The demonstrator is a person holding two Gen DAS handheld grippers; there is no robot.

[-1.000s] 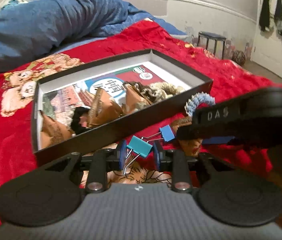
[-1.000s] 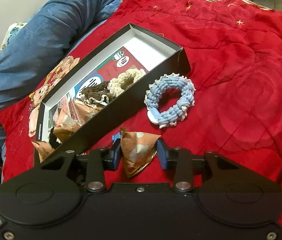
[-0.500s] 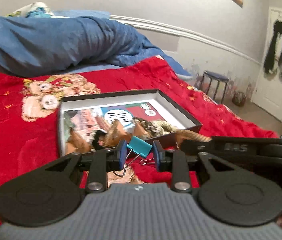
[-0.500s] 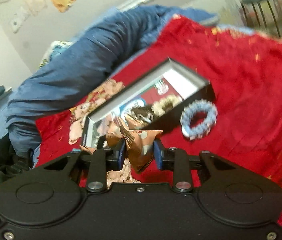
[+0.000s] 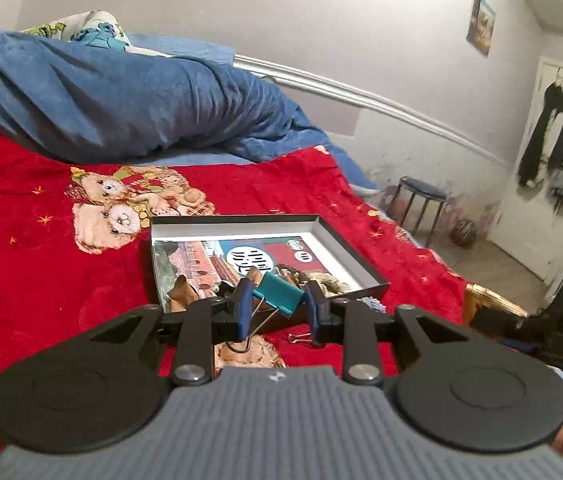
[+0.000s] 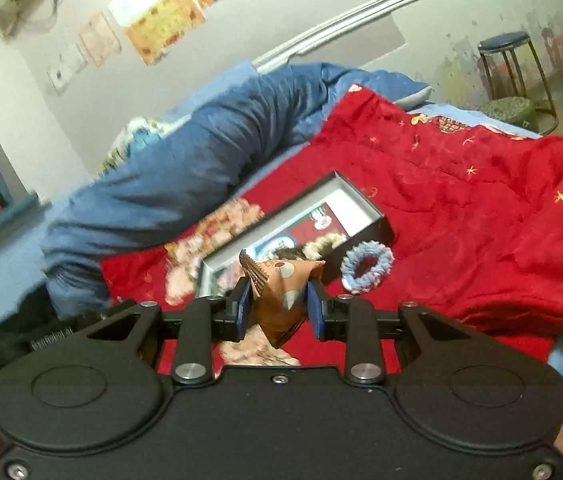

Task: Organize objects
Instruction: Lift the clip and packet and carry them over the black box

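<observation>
Pinching a teal metal binder clip (image 5: pixel 278 293) between its blue pads (image 5: pixel 242 312), the left gripper (image 5: pixel 277 308) holds it lifted above the near edge of the shallow black cardboard box (image 5: pixel 365 264); the clip's wire handles hang down toward the camera. The box lies on a red plush blanket (image 5: pixel 41 272) printed with teddy bears, and its floor is lined with a colourful printed sheet. Inside it, at the near end, sit brown triangular snack packets (image 5: pixel 183 294) and a dark fuzzy hair tie beside a cream one (image 5: pixel 331 286). A second small binder clip (image 5: pixel 299 337) lies on the blanket just near of the box, below the right finger.

The right gripper (image 6: pixel 279 308) has its jaws pressed onto a brown foil triangular snack packet (image 6: pixel 281 300) — the packet stands between the pads, its crimped top poking above them, lifted clear of the blanket. In the right wrist view the box is farther off, angled away, with the two fuzzy hair ties at its right end. A light blue knitted scrunchie (image 6: pixel 367 268) lies on the blanket just outside the box, against its right near wall.

A rumpled blue duvet (image 5: pixel 121 96) is heaped along the far side of the bed, and a round blue stool (image 6: pixel 509 64) stands on the floor to the far right — near a white door hung with dark clothes (image 5: pixel 553 152).
</observation>
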